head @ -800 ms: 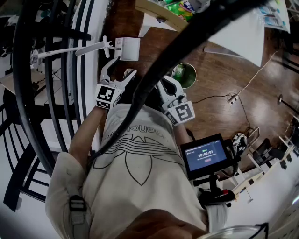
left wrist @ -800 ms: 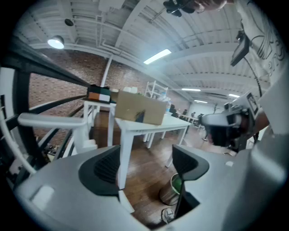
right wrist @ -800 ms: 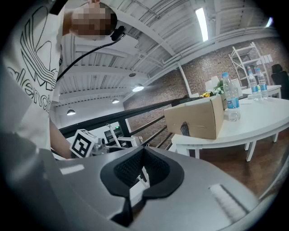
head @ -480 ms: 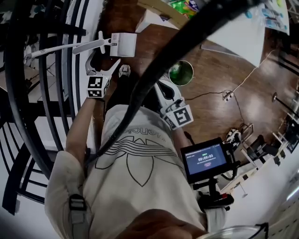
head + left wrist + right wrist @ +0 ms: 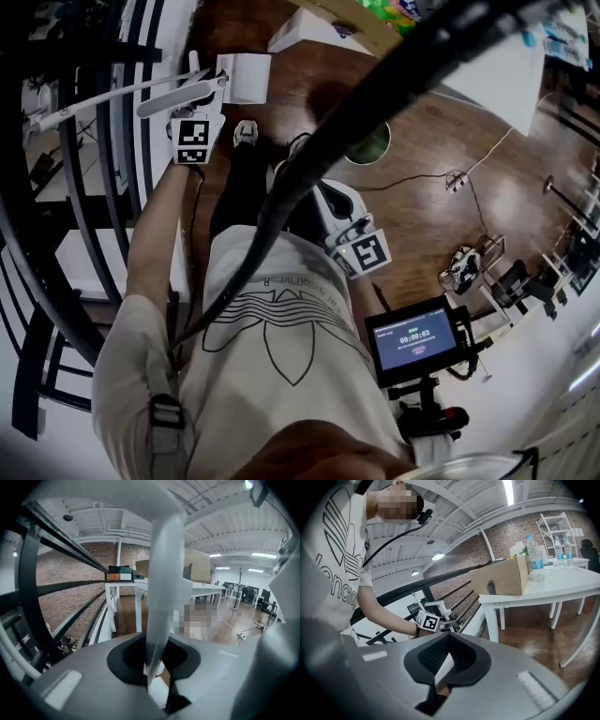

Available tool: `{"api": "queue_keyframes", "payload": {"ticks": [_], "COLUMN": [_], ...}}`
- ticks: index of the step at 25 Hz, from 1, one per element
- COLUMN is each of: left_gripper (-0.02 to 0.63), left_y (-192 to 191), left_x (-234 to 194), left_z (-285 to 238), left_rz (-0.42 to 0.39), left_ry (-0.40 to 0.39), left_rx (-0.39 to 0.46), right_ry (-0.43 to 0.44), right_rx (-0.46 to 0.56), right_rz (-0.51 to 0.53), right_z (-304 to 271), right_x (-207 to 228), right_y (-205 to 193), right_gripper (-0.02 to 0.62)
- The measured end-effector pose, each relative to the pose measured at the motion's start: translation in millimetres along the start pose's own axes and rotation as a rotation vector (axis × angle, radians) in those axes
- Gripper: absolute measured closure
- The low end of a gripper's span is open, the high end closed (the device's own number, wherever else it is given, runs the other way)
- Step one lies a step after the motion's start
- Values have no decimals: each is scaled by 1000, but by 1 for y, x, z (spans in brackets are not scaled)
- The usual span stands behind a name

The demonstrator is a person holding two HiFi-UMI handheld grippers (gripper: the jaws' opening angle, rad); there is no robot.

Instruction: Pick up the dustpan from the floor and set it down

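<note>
The dustpan is white, with a boxy pan (image 5: 242, 78) and a long thin handle (image 5: 103, 97) that reaches left past the railing. My left gripper (image 5: 199, 101) is at the upper left of the head view, shut on that handle close to the pan. In the left gripper view the handle (image 5: 164, 588) stands upright between the pads of the left gripper (image 5: 152, 665). My right gripper (image 5: 349, 225) hangs close to the person's body, its jaws together with nothing in them. The right gripper view shows the left gripper's marker cube (image 5: 428, 620) out ahead of the right gripper (image 5: 449, 637).
Black railing bars (image 5: 84, 187) run down the left side. A green bin (image 5: 368, 142) stands on the wooden floor, with a cable (image 5: 441, 178) beside it. White tables (image 5: 487, 70) lie at the top right, one bearing a cardboard box (image 5: 501, 578). A small screen (image 5: 412, 336) sits on a stand.
The left gripper has moved up and to the left in the head view, away from the body, and the dustpan moved with it. The right gripper has stayed near the body.
</note>
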State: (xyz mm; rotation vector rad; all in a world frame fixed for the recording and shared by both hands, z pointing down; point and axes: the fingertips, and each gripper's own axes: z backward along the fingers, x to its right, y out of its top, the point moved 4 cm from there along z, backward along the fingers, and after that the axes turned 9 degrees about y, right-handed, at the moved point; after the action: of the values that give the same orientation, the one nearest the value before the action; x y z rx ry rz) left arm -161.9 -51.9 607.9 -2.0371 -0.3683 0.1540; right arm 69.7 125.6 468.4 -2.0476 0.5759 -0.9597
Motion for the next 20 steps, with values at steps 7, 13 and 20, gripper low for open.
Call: {"api": "queue_keyframes", "payload": {"ticks": [7,13,20], "left_gripper": [532,532,532], "left_y": [-7,18,66], "left_x": [-4,6,30], "left_z": [11,45,90], "left_rz": [-6,-24,12], "left_ry": [-31,-59,-44], "left_rx": [-63,-19,-18], "right_ry": [-3,1,24], "right_rx": [36,97,181], "right_rz": [7,58,112], "right_z": [-9,-15,1], "right_x": [2,6,12], "right_y": [-7,6,30], "right_gripper": [592,592,592]}}
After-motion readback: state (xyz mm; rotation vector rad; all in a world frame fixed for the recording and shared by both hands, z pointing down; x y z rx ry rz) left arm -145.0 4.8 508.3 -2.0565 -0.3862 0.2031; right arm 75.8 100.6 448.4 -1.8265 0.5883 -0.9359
